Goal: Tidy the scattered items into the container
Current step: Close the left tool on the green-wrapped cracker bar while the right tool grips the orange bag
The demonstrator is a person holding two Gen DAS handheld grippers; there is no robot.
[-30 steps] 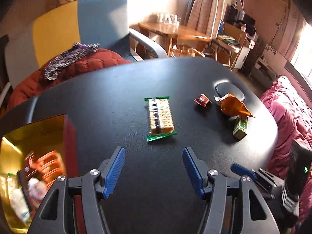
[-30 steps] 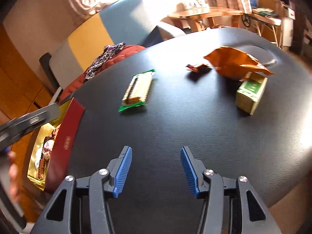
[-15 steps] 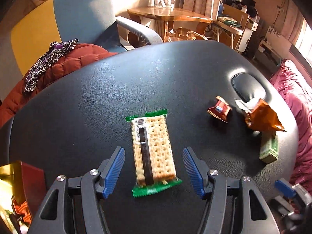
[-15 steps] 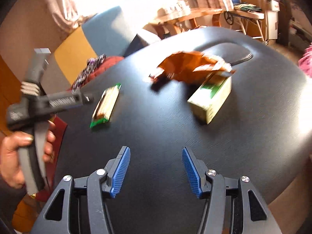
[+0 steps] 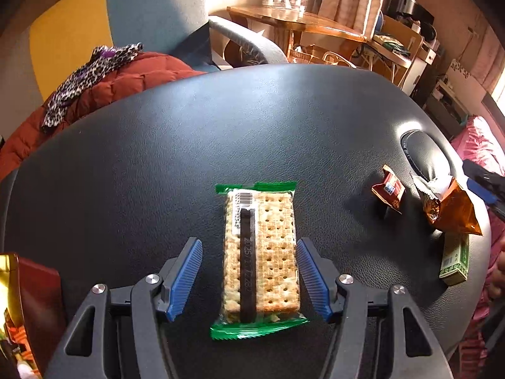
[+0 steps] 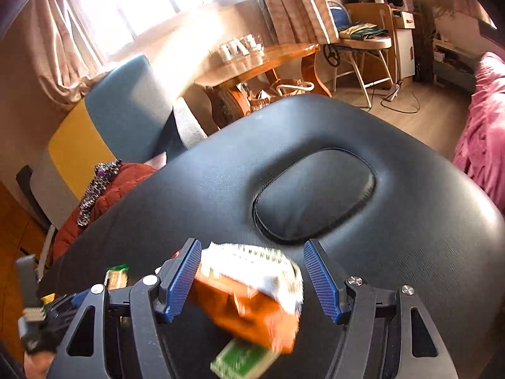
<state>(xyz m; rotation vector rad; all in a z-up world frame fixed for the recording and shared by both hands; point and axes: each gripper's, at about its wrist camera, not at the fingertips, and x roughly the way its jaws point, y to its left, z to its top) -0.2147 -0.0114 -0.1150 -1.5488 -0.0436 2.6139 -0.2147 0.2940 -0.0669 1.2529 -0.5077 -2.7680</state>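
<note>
A green-edged cracker pack (image 5: 258, 252) lies flat on the black padded table (image 5: 157, 158), and my left gripper (image 5: 249, 274) stands open astride its near half. The right pad is close to the pack's edge and the left pad is clear of it. In the right wrist view my right gripper (image 6: 252, 279) hangs over the crumpled orange snack bag (image 6: 246, 303), its jaws opening with the bag between them and no pad pressing on it. A green box (image 6: 243, 361) lies just under the bag. A small red packet (image 5: 389, 191) rests left of the bag.
The red and gold container (image 5: 34, 287) sits at the table's near left edge. An oval inset (image 6: 315, 195) dents the table's far end. An armchair with a red jacket (image 5: 126, 75) stands behind and pink bedding (image 6: 483, 145) to the right.
My left gripper came forward and down until its fingers straddled the cracker pack. My right gripper swept across to the orange bag and its jaws spread wider.
</note>
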